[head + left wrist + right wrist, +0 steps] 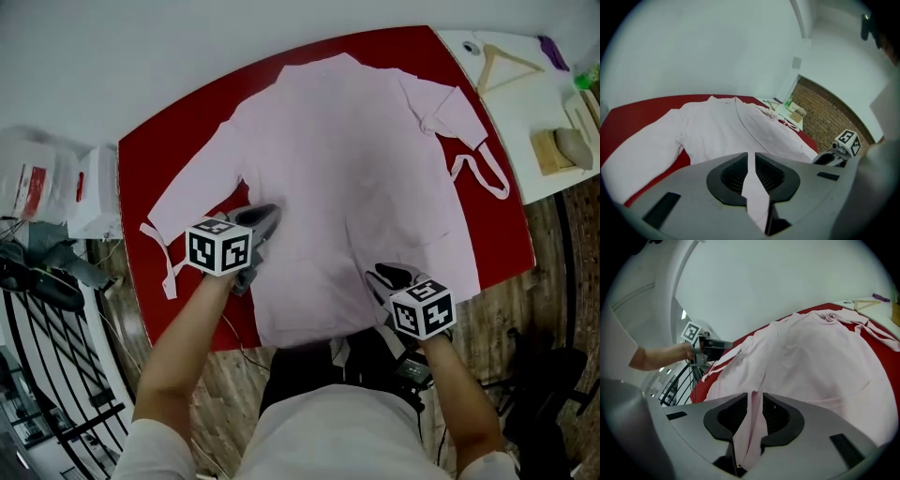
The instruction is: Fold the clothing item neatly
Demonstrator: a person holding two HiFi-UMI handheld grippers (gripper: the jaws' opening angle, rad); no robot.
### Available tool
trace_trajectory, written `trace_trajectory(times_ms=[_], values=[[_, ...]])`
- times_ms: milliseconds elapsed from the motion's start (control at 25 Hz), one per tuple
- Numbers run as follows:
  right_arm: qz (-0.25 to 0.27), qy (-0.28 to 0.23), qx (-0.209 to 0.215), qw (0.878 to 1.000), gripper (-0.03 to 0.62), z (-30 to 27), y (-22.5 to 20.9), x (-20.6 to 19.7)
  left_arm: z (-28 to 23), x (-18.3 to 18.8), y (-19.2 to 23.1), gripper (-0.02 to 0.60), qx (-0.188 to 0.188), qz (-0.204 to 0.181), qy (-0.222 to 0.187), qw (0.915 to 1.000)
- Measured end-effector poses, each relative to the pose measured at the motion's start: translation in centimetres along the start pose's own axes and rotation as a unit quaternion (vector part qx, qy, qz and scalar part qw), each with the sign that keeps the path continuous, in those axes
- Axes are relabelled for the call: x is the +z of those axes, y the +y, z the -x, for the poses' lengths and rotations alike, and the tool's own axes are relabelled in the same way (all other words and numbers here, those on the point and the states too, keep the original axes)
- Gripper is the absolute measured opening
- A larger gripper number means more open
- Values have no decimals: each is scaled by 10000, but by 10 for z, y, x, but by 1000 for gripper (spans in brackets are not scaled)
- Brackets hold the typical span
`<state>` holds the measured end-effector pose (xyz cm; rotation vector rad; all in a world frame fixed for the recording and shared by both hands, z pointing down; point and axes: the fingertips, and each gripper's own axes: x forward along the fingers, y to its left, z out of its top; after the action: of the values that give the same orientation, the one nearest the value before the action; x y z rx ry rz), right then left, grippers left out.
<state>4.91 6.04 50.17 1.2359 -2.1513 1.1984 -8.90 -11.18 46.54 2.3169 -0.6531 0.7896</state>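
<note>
Garment (366,159) lies flat, spread on the red worktop (178,141). Its collar is toward the far edge and its hem hangs just over the near edge, so the long axis runs near to far. One sleeve stretches out toward the worktop's left edge. The other is bunched near the far right corner, with a tie loop trailing. My left hand-held gripper (255,220) is closed on a thin fold of cloth at the garment's left side seam, just below where that sleeve joins the body. Its own view shows a pink strip pinched between the pads. My right hand-held gripper (389,277) is clamped on a thicker gather of cloth at the hem, by the near edge and right of the garment's middle. From both grippers the bulk of the cloth lies ahead, toward the far edge. From the left one it also lies off to the right. My read is that a lengthwise fold comes next. The left hand sits nearer the sleeve side, so that side would have to travel right, across the long axis, with the hem held level.
</note>
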Motion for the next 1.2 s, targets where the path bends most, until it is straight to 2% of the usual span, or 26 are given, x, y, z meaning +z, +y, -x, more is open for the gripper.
trace_trajectory(times_ms=[160, 280, 560, 760, 840, 960, 1080, 1200], values=[[251, -69, 19, 9997, 83, -7, 12, 10, -23, 36, 20, 86, 120, -322, 156, 9993], [443, -109, -48, 9989, 83, -16, 19, 15, -45, 60, 40, 110, 229, -582, 287, 9976], [652, -35, -173, 9977, 83, -46, 39, 13, -102, 100, 83, 117, 394, -1069, 548, 9920], [831, -197, -342, 9958, 83, -64, 45, 17, -132, 121, 114, 117, 614, -1478, 746, 9843], [744, -372, -472, 9954, 83, -65, 43, 27, -130, 126, 131, 115, 719, -1487, 878, 9824], [627, -632, -650, 9939, 81, -68, 33, 48, -106, 122, 160, 114, 862, -1264, 1018, 9830], [572, -761, -780, 9924, 81, -73, 21, 69, -83, 94, 183, 104, 928, -1142, 1286, 9807], [616, -941, -915, 9894, 81, -79, 11, 100, -68, 73, 195, 78, 890, -1072, 1349, 9810]])
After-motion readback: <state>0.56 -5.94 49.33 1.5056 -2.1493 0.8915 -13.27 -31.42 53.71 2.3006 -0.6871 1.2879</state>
